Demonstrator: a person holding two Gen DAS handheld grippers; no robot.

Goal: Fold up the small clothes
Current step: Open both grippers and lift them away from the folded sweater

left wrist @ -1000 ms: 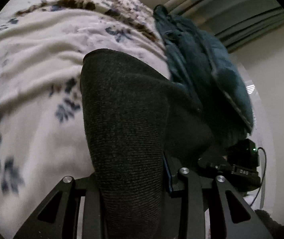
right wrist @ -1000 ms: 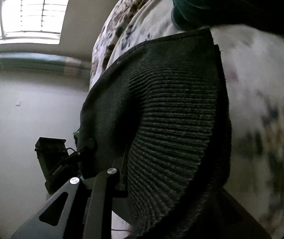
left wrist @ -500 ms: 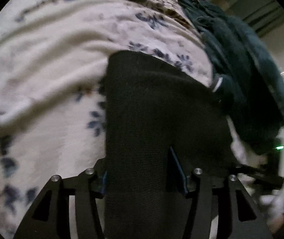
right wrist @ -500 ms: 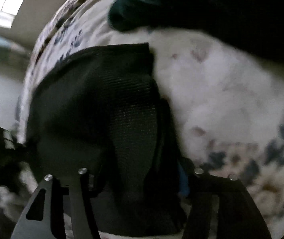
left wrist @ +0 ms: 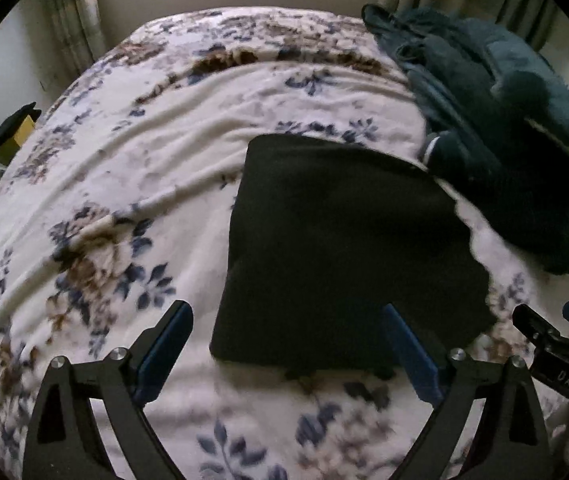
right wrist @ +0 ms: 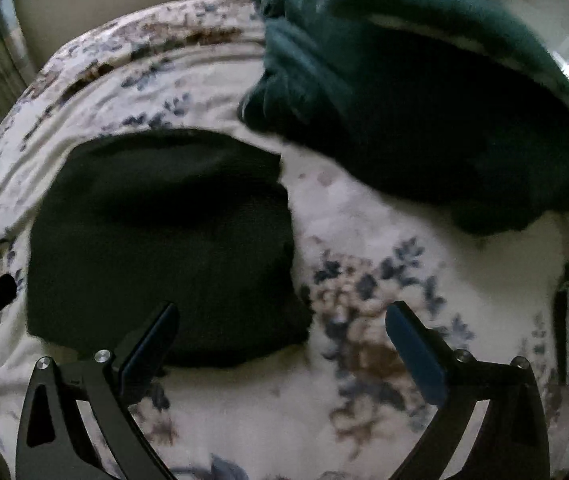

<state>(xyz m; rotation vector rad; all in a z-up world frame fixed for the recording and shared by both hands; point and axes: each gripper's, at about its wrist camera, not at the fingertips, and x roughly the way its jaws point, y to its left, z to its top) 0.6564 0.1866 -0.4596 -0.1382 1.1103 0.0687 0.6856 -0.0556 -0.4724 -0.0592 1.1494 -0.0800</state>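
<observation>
On the flowered blanket (left wrist: pixel 132 168), a folded black garment (left wrist: pixel 344 256) is lying flat beside teal clothes (left wrist: pixel 504 128); left gripper (left wrist: pixel 284 344) and right gripper (right wrist: pixel 280 340) are hovering, jaws apart, gripping nothing.

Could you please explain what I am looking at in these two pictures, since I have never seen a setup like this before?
There is no robot here: a person holds a two-finger gripper in each hand, and a fisheye camera on each one looks forward along its fingers. One picture comes from the left gripper, the other from the right gripper. The black prongs with blue pads at the bottom of each picture are those fingers. Both grippers are open and hold nothing. Below them is a bed with a floral blanket. On it lies a dark knitted garment, folded into a flat, roughly square shape. Beside it, toward the far right, sits a heap of dark teal clothing. In the left view, the right gripper's body shows at the right edge.
</observation>
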